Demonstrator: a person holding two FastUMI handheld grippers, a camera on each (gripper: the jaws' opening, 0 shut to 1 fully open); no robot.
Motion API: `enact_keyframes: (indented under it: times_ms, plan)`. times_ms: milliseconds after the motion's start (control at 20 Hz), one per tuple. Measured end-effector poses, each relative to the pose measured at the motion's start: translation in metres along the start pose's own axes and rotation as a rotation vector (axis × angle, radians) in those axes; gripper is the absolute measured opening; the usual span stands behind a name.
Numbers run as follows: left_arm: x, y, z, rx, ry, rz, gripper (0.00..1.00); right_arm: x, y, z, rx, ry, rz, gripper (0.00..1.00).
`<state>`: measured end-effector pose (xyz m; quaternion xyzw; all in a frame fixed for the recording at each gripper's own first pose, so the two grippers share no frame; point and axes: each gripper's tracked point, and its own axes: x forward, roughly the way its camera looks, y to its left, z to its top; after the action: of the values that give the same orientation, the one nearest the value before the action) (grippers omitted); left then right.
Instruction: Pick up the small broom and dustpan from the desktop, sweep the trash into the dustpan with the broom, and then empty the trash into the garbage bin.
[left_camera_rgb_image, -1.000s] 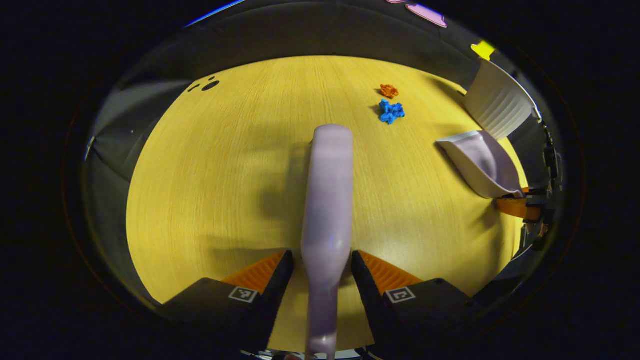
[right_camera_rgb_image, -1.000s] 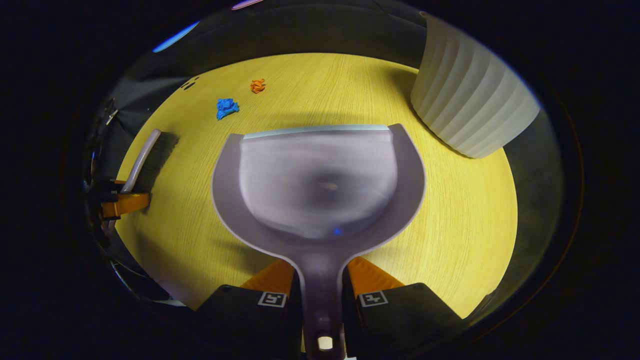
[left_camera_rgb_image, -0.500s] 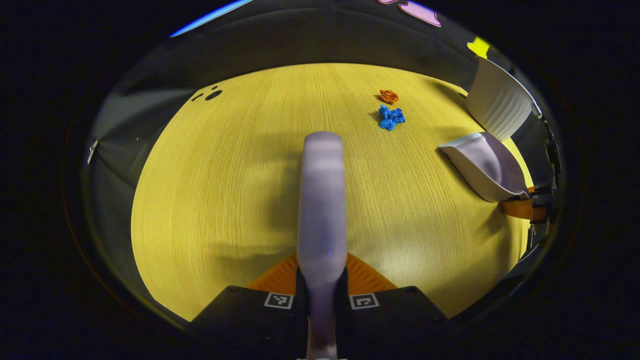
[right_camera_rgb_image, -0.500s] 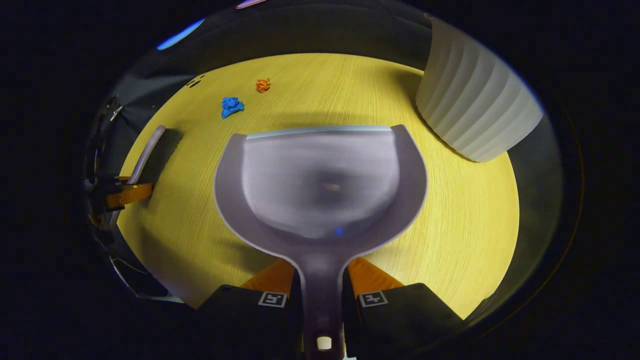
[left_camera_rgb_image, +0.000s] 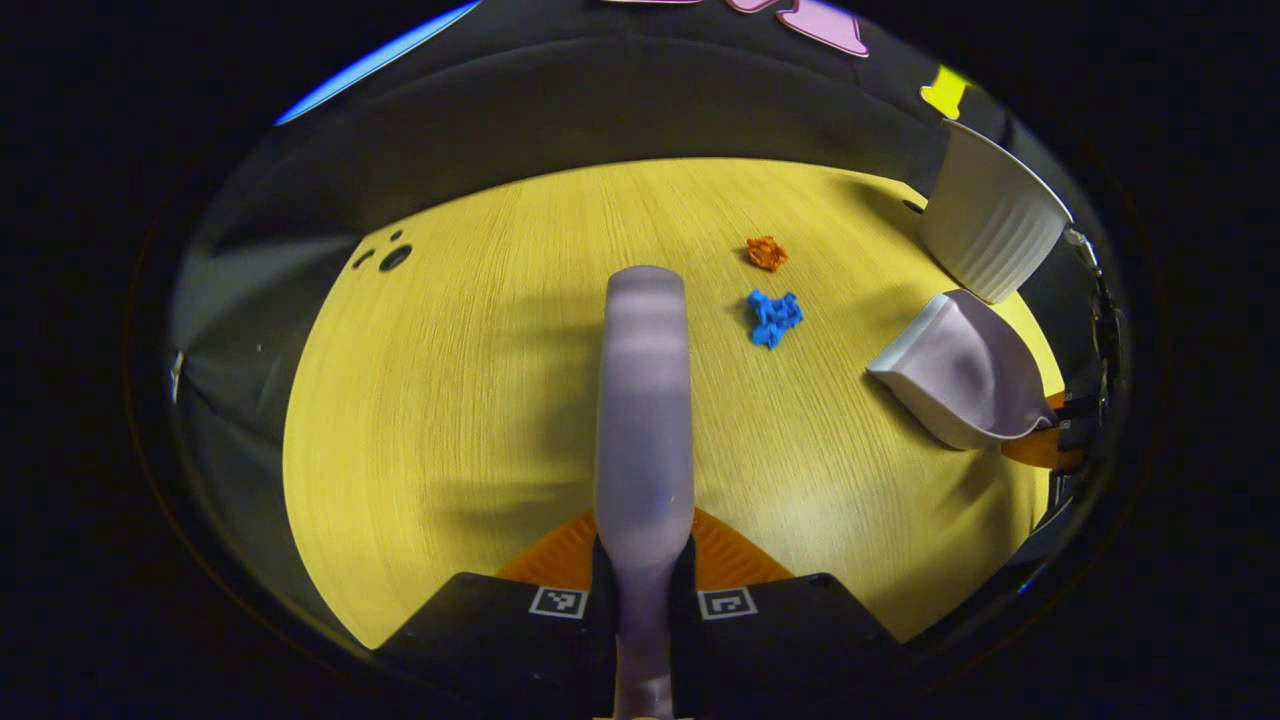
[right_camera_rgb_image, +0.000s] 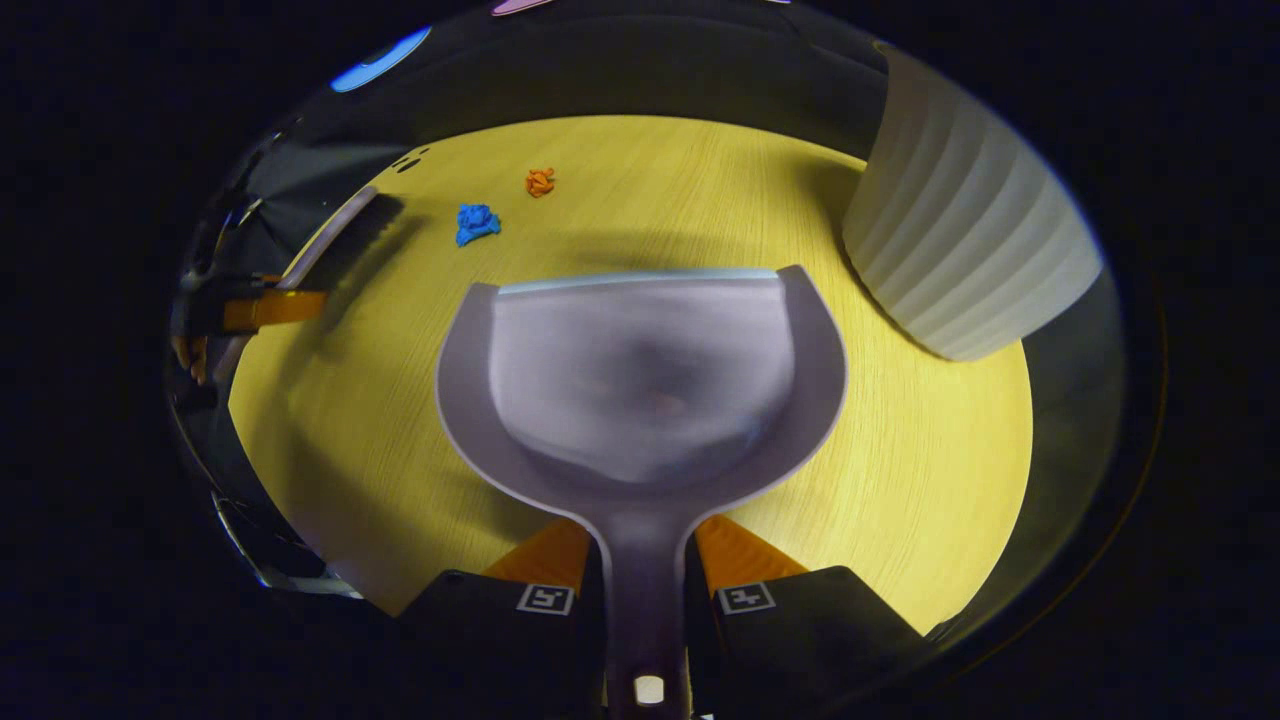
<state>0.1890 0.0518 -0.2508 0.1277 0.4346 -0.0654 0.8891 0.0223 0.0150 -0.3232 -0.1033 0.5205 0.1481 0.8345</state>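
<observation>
My left gripper (left_camera_rgb_image: 645, 560) is shut on the pale lilac broom (left_camera_rgb_image: 643, 400), whose back runs straight ahead over the yellow wooden table (left_camera_rgb_image: 450, 400). In the left gripper view a blue crumpled scrap (left_camera_rgb_image: 773, 317) and an orange one (left_camera_rgb_image: 766, 252) lie ahead to the right. My right gripper (right_camera_rgb_image: 645, 560) is shut on the handle of the lilac dustpan (right_camera_rgb_image: 640, 370), its mouth facing away. From the right gripper view the blue scrap (right_camera_rgb_image: 476, 222) and orange scrap (right_camera_rgb_image: 540, 182) lie far left, with the broom (right_camera_rgb_image: 335, 235) at the left edge. The dustpan (left_camera_rgb_image: 955, 365) also appears at the right of the left gripper view.
A white ribbed garbage bin (right_camera_rgb_image: 960, 240) stands at the table's far right, close beside the dustpan; the bin (left_camera_rgb_image: 990, 235) is at the upper right in the left gripper view. Small dark holes (left_camera_rgb_image: 390, 257) mark the table's far left. Black cloth walls surround the table.
My left gripper closed on the broom and has lifted and tilted it, bringing the scraps nearer in view. The dustpan has risen and shifted slightly toward the scraps.
</observation>
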Motion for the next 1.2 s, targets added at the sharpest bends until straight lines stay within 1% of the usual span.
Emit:
enact_keyframes:
  times_ms: [150, 250, 400, 450, 500, 550, 600, 700, 850, 1000, 1200]
  plan:
    - [0.018, -0.002, 0.034, 0.031, 0.007, -0.032, 0.26, 0.003, -0.001, 0.011, -0.030, 0.006, 0.016, 0.37]
    - [0.034, 0.001, 0.057, 0.068, 0.010, -0.035, 0.26, 0.006, 0.000, 0.017, -0.036, 0.009, 0.028, 0.37]
    - [0.059, 0.000, 0.080, 0.161, 0.042, -0.049, 0.26, 0.009, 0.000, 0.023, -0.057, 0.013, 0.036, 0.37]
    - [0.065, -0.002, 0.085, 0.203, 0.057, -0.052, 0.26, 0.010, 0.001, 0.025, -0.060, 0.013, 0.040, 0.41]
    - [0.070, -0.005, 0.089, 0.243, 0.071, -0.060, 0.26, 0.012, 0.000, 0.027, -0.068, 0.014, 0.042, 0.41]
    - [0.074, -0.010, 0.092, 0.279, 0.081, -0.071, 0.26, 0.013, 0.000, 0.028, -0.076, 0.013, 0.044, 0.37]
    - [0.079, -0.017, 0.093, 0.313, 0.096, -0.086, 0.24, 0.014, 0.000, 0.029, -0.083, 0.013, 0.046, 0.37]
    - [0.083, -0.029, 0.101, 0.375, 0.098, -0.112, 0.27, 0.016, 0.000, 0.031, -0.095, 0.012, 0.050, 0.37]
    - [0.083, -0.049, 0.104, 0.453, 0.114, -0.159, 0.26, 0.017, -0.002, 0.031, -0.113, 0.008, 0.054, 0.37]
    - [0.077, -0.075, 0.097, 0.498, 0.146, -0.220, 0.26, 0.017, -0.002, 0.031, -0.133, 0.004, 0.060, 0.37]
    - [0.072, -0.118, 0.089, 0.527, 0.186, -0.297, 0.26, 0.019, -0.005, 0.030, -0.177, -0.001, 0.073, 0.37]
